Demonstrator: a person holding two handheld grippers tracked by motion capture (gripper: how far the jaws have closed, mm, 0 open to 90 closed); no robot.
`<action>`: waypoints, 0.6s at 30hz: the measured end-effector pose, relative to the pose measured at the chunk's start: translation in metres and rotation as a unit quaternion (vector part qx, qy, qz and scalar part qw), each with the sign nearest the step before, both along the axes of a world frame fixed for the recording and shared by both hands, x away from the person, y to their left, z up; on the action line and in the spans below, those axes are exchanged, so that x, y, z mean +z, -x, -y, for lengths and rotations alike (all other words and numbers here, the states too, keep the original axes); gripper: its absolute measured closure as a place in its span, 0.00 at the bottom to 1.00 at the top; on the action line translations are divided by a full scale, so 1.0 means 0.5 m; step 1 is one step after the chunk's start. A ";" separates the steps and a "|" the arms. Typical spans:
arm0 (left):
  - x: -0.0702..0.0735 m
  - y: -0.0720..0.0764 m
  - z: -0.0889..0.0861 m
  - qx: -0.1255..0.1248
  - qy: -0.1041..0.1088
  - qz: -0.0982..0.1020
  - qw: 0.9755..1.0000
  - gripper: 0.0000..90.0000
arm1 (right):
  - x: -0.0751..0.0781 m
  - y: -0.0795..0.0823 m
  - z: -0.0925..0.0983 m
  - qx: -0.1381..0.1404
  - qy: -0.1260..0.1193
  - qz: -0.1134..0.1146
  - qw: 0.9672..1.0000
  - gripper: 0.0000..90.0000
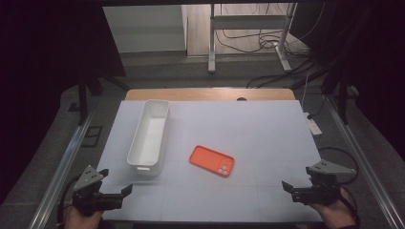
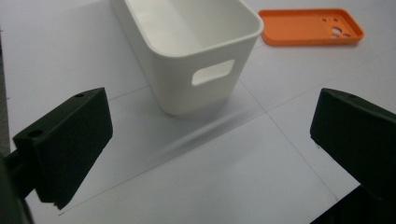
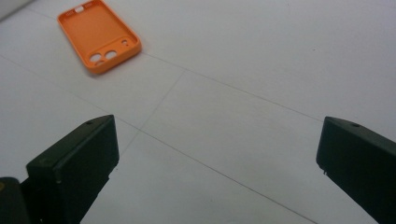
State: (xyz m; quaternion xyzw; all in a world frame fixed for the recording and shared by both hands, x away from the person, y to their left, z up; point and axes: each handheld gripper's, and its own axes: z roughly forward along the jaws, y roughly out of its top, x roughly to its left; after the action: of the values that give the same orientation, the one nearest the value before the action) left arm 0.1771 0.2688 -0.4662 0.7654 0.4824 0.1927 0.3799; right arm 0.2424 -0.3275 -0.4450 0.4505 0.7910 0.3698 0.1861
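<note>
An orange phone case [image 1: 211, 161] lies flat near the middle of the counter [image 1: 248, 129], hollow side up, with its camera cut-outs at its right, near end. Just to its left, close but apart from it, stands a long white bin [image 1: 149, 137], running near to far, a handle slot in its near end wall. The bin looks empty as far as its inside shows.

The left tongs [image 1: 117, 182] rest at the near left corner of the counter, held in a hand [image 1: 82, 217] at the bottom edge, and point toward the right and far side. Their jaws are spread wide with nothing between them. In the left gripper view the bin's near end sits just beyond the jaws, and the case lies farther off to the right.

The right tongs [image 1: 289, 188] sit at the near right corner, held in the other hand [image 1: 332, 212], pointing left. Their jaws are also spread wide and hold nothing. In the right gripper view the case lies well ahead, at the far left, with bare counter between it and the jaws.

Both tongs are well apart from the case.
</note>
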 end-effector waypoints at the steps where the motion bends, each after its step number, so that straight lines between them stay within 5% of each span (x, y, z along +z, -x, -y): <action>1: 0.000 -0.001 0.002 -0.002 -0.004 -0.002 1.000 0.00 | 0.000 -0.001 0.001 0.000 -0.004 0.000 1.000 0.00; 18: -0.001 0.001 0.002 -0.011 -0.004 -0.005 1.000 0.00 | -0.002 -0.008 0.001 0.000 -0.003 -0.016 1.000 0.00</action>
State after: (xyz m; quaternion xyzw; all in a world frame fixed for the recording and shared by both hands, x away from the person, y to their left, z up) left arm 0.1765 0.2677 -0.4667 0.7735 0.4745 0.1867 0.3764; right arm 0.2463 -0.3278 -0.4460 0.4572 0.7925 0.3651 0.1718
